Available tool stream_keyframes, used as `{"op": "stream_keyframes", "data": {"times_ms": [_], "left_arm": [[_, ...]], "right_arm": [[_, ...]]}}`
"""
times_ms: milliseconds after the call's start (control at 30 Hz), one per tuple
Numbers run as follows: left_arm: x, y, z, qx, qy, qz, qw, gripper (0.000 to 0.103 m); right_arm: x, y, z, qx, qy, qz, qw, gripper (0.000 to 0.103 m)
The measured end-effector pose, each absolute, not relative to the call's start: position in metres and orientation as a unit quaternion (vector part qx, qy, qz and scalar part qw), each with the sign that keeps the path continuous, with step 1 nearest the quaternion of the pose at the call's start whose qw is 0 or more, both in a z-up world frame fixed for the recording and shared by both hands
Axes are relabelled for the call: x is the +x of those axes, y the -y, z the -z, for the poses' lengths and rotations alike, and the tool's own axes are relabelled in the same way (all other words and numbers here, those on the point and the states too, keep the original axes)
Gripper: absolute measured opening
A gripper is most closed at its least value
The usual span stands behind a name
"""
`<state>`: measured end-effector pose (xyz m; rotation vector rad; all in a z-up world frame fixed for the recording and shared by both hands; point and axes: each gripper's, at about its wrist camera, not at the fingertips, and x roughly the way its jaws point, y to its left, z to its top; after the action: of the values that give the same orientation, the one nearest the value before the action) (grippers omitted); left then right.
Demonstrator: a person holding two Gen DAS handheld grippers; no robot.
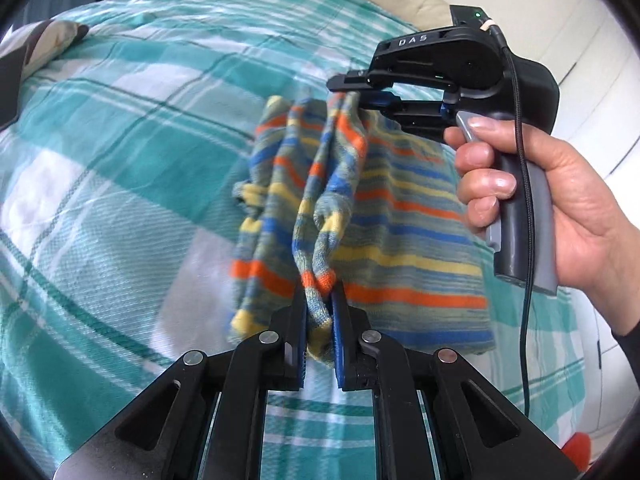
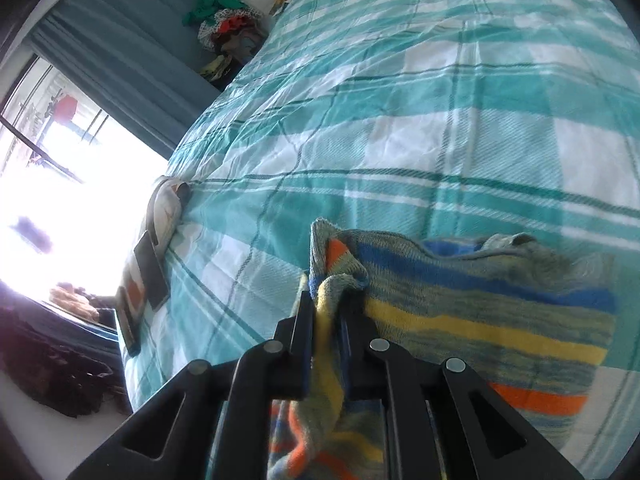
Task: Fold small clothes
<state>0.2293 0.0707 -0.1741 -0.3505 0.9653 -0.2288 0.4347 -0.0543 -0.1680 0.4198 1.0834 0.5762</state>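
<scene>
A small knit garment [image 1: 400, 236] with orange, blue and yellow stripes hangs above the bed, stretched between both grippers. My left gripper [image 1: 319, 296] is shut on a bunched edge of it at the bottom of the left wrist view. My right gripper [image 1: 352, 94], held by a hand, is shut on the garment's upper edge further off. In the right wrist view the right gripper [image 2: 326, 304] pinches a fold of the garment [image 2: 480, 304], and the rest lies to the right on the bedspread.
A teal and white checked bedspread [image 1: 120, 152] covers the bed. A patterned pillow [image 1: 36, 44] lies at the far left. In the right wrist view, dark flat objects [image 2: 150, 268] lie near the bed edge, a clothes pile [image 2: 228, 32] and a curtain [image 2: 120, 48] beyond.
</scene>
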Motion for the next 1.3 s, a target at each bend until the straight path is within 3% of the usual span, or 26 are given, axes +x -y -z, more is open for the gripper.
{"op": "stream_keyframes", "data": {"times_ms": [33, 133, 167, 233, 467, 567, 600, 633, 733, 867, 933, 967, 1000, 1067, 1233, 1267, 1300], "left_arm": [[0.229, -0.072, 0.176, -0.163, -0.469, 0.101, 0.862, 0.024], [0.22, -0.087, 0.172, -0.192, -0.472, 0.103, 0.854, 0.041], [0.215, -0.093, 0.17, -0.198, -0.469, 0.105, 0.855, 0.044], [0.204, -0.099, 0.162, -0.185, -0.456, 0.099, 0.865, 0.052], [0.215, -0.094, 0.149, -0.152, -0.446, 0.146, 0.87, 0.052], [0.236, -0.085, 0.159, -0.139, -0.475, 0.16, 0.854, 0.049], [0.242, -0.082, 0.165, -0.133, -0.487, 0.157, 0.849, 0.034], [0.247, -0.08, 0.172, -0.128, -0.498, 0.152, 0.844, 0.008], [0.248, -0.084, 0.179, -0.122, -0.506, 0.115, 0.846, 0.004], [0.249, -0.095, 0.181, -0.13, -0.513, 0.113, 0.841, 0.004], [0.247, -0.097, 0.173, -0.114, -0.518, 0.116, 0.84, 0.012], [0.246, -0.101, 0.167, -0.108, -0.514, 0.107, 0.844, 0.017], [0.247, -0.106, 0.16, -0.109, -0.505, 0.103, 0.85, 0.034], [0.254, -0.112, 0.147, -0.12, -0.483, 0.114, 0.86, 0.051], [0.301, -0.085, 0.145, -0.087, -0.475, 0.152, 0.862, 0.051], [0.309, -0.078, 0.152, -0.067, -0.485, 0.148, 0.86, 0.048], [0.319, -0.071, 0.162, -0.043, -0.5, 0.136, 0.854, 0.034]], "right_arm": [[0.434, 0.053, 0.171, 0.209, -0.505, -0.275, 0.791, 0.021], [0.424, 0.067, 0.164, 0.248, -0.489, -0.283, 0.787, 0.058], [0.417, 0.078, 0.156, 0.248, -0.473, -0.283, 0.796, 0.059], [0.405, 0.101, 0.14, 0.233, -0.457, -0.269, 0.815, 0.059], [0.33, 0.192, 0.129, 0.112, -0.448, -0.19, 0.867, 0.059], [0.291, 0.193, 0.127, 0.088, -0.444, -0.219, 0.864, 0.046], [0.274, 0.185, 0.127, 0.072, -0.44, -0.239, 0.862, 0.043], [0.262, 0.175, 0.127, 0.062, -0.437, -0.255, 0.86, 0.039], [0.234, 0.146, 0.145, 0.056, -0.444, -0.314, 0.838, 0.033], [0.23, 0.125, 0.197, 0.038, -0.506, -0.292, 0.811, 0.033], [0.227, 0.127, 0.189, 0.037, -0.494, -0.293, 0.818, 0.031], [0.228, 0.132, 0.181, 0.045, -0.488, -0.296, 0.82, 0.031], [0.23, 0.139, 0.17, 0.053, -0.477, -0.294, 0.827, 0.032], [0.24, 0.149, 0.152, 0.047, -0.456, -0.279, 0.844, 0.035], [0.28, 0.148, 0.138, 0.017, -0.443, -0.273, 0.854, 0.034], [0.291, 0.146, 0.143, 0.023, -0.449, -0.274, 0.85, 0.034], [0.301, 0.144, 0.151, 0.027, -0.459, -0.267, 0.847, 0.034]]}}
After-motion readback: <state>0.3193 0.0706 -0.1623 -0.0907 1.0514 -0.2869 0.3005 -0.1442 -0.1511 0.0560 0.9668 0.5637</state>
